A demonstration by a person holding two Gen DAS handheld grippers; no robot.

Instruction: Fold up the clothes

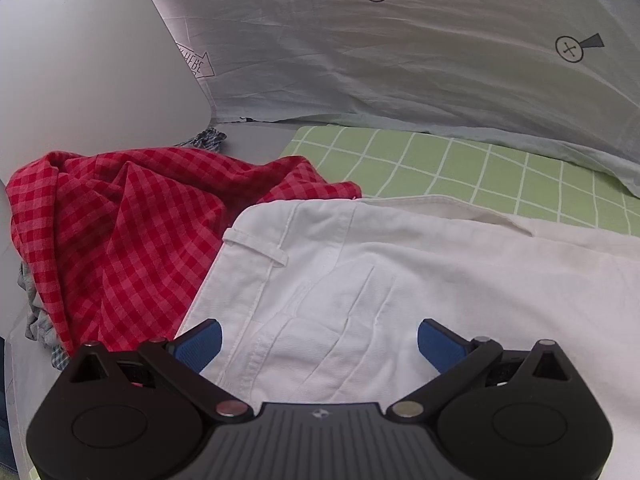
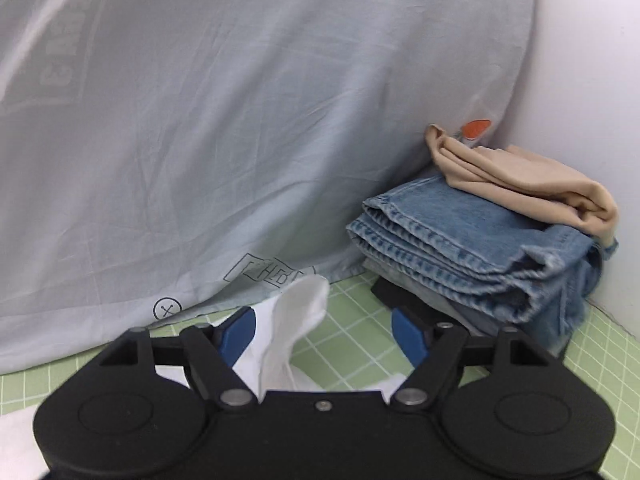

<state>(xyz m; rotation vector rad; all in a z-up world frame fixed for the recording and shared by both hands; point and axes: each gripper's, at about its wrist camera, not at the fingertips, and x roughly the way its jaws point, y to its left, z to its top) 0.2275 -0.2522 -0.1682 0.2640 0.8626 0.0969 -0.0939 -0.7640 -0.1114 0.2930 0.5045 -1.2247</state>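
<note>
Hovering with jaws apart, left claw [image 1: 319, 340] and right claw [image 2: 323, 332] flank white trousers [image 1: 360, 264] below, ready to pinch

"HERE" in an arrow and circled X marks on the grey sheet [image 1: 400, 60]

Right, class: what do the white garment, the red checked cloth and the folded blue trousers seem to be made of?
White garment: matte woven cotton, probably; fine ribbed weave, stitched seams. Red checked cloth: light woven fabric, soft crumples. Blue trousers: denim, with faded, heavy-stitched hems.
</note>
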